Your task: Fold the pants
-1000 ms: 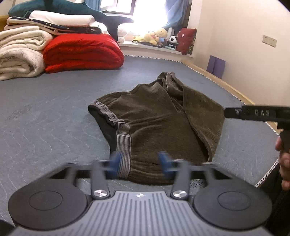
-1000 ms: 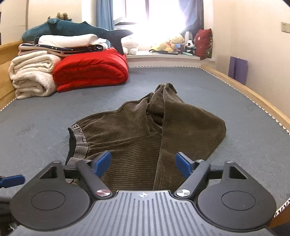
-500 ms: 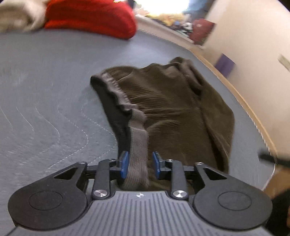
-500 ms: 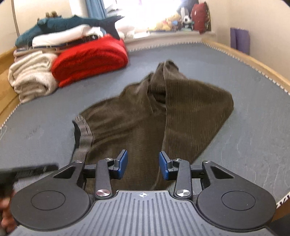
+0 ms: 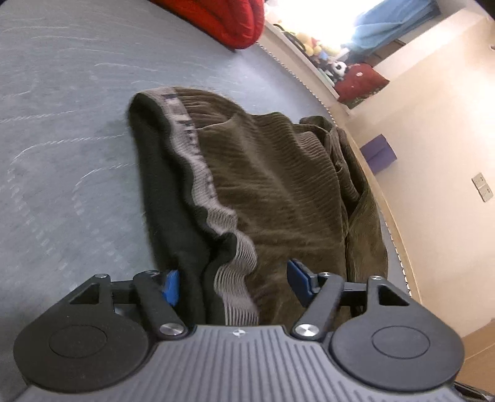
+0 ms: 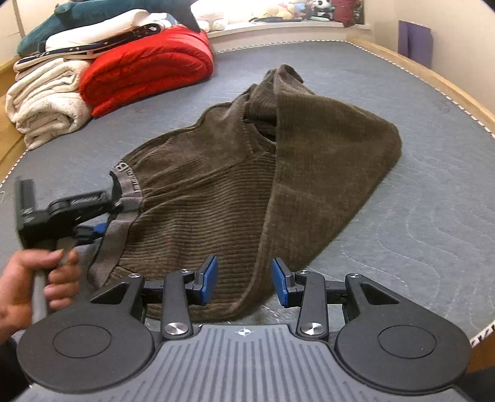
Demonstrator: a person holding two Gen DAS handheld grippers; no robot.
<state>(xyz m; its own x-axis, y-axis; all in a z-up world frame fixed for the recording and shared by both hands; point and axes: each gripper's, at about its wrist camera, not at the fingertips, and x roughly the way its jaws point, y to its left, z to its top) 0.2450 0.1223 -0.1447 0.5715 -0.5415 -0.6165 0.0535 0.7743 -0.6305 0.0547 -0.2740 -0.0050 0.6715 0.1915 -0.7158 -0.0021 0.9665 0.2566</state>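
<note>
Now our left gripper [image 5: 232,283] gapes around the pants [image 6: 247,185] waistband [image 5: 198,167]; our right gripper [image 6: 244,278], also open, straddles the near hem (we should pinch both layers squarely).

1 pr brown corduroy pants [image 6: 235,191] on 1 grey mattress [image 6: 417,216]; 2 grippers: left [image 5: 233,286], right [image 6: 245,280]. 1 red quilt [image 6: 148,69], 1 cream blanket roll [image 6: 46,105], 1 shark plush [image 6: 92,12]. 1 purple folder [image 6: 414,41]; windowsill toys too small to count.
</note>
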